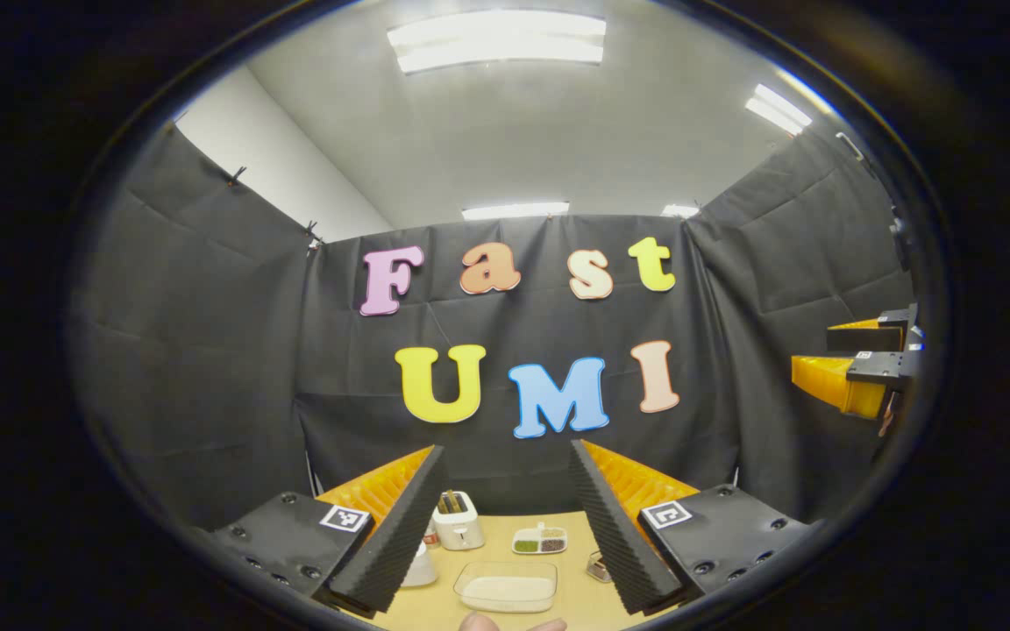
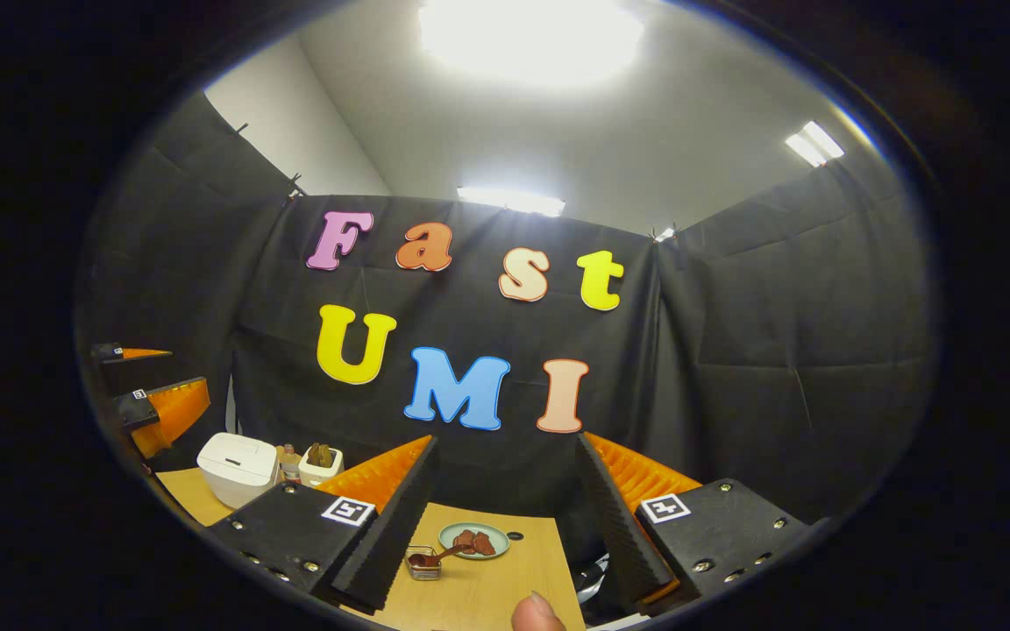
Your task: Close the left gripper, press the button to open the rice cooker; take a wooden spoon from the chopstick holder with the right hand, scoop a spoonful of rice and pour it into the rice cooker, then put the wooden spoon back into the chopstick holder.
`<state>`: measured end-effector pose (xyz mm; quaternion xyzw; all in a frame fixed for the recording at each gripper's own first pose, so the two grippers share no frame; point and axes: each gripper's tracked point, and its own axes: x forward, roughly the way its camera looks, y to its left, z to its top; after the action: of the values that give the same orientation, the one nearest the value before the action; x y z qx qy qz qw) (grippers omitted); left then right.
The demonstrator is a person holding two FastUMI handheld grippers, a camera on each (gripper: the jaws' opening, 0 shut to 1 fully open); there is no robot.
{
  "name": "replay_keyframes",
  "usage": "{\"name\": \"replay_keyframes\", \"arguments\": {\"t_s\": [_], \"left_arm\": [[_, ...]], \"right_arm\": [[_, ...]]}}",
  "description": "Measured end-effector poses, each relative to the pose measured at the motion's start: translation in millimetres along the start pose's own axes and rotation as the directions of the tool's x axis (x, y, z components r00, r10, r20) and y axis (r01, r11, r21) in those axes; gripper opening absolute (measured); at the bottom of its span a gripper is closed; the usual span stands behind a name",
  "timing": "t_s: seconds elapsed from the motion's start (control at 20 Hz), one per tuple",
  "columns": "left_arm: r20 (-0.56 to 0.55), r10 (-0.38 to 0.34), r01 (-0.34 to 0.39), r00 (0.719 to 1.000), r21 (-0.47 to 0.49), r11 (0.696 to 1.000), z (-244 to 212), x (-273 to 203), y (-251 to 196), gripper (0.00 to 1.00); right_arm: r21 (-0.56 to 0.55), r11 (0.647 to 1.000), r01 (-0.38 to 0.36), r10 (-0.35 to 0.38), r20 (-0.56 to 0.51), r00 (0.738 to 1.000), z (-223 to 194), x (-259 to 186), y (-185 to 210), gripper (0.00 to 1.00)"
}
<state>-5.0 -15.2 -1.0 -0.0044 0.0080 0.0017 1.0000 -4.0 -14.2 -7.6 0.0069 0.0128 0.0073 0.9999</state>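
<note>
In the left gripper view, the rice cooker [image 1: 420, 568] is mostly hidden behind the left hand-held gripper's [image 1: 505, 535] finger, the small glass jar [image 1: 598, 567] is partly covered by the other finger, and the contents of the divided dish [image 1: 540, 540] and of the chopstick holder [image 1: 458, 519] are too small to identify. The other hand-held gripper [image 1: 856, 368] is cut off at the right edge. In the right gripper view, a fingertip [image 2: 537, 613] is cropped by the lower edge, and the items between the rice cooker and chopstick holder are too small to tell.
</note>
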Motion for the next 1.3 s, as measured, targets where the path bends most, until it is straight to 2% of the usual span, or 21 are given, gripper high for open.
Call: {"name": "replay_keyframes", "arguments": {"t_s": [0.3,0.55,0.7,0.9,1.0,1.2,1.25,1.3], "left_arm": [[-0.019,0.023,-0.023,1.000,-0.017,1.000,-4.2,-7.8,-7.2,0.97],[-0.094,0.086,-0.091,0.992,-0.050,0.995,-33.1,-14.4,-6.8,0.96],[-0.168,0.139,-0.154,0.976,-0.084,0.984,-57.4,-26.1,0.9,0.97],[-0.273,0.244,-0.274,0.930,-0.078,0.958,-95.0,-36.4,44.1,0.97],[-0.300,0.285,-0.317,0.911,-0.062,0.947,-111.1,-33.7,71.6,0.90],[-0.309,0.316,-0.335,0.897,-0.009,0.942,-143.8,4.3,125.8,0.70],[-0.308,0.322,-0.335,0.895,0.012,0.942,-152.1,16.3,140.7,0.55],[-0.300,0.321,-0.327,0.898,0.033,0.945,-158.4,29.0,154.7,0.47]], "right_arm": [[0.032,0.999,-0.042,0.042,-0.004,0.999,-6.0,0.1,-2.7,0.95],[0.015,0.994,-0.106,0.106,-0.017,0.994,-23.7,1.9,-0.9,0.95],[0.028,0.987,-0.158,0.159,-0.034,0.987,-39.3,2.0,4.5,0.95],[0.075,0.971,-0.226,0.232,-0.074,0.970,-62.0,-1.2,20.8,0.94],[0.055,0.976,-0.211,0.215,-0.078,0.973,-64.4,2.8,21.3,0.94],[0.030,0.987,-0.159,0.161,-0.103,0.982,-67.9,18.5,47.2,0.94],[0.034,0.988,-0.150,0.154,-0.121,0.981,-68.5,22.2,58.8,0.94],[0.040,0.989,-0.144,0.148,-0.120,0.982,-63.1,26.4,72.7,0.95]]}}
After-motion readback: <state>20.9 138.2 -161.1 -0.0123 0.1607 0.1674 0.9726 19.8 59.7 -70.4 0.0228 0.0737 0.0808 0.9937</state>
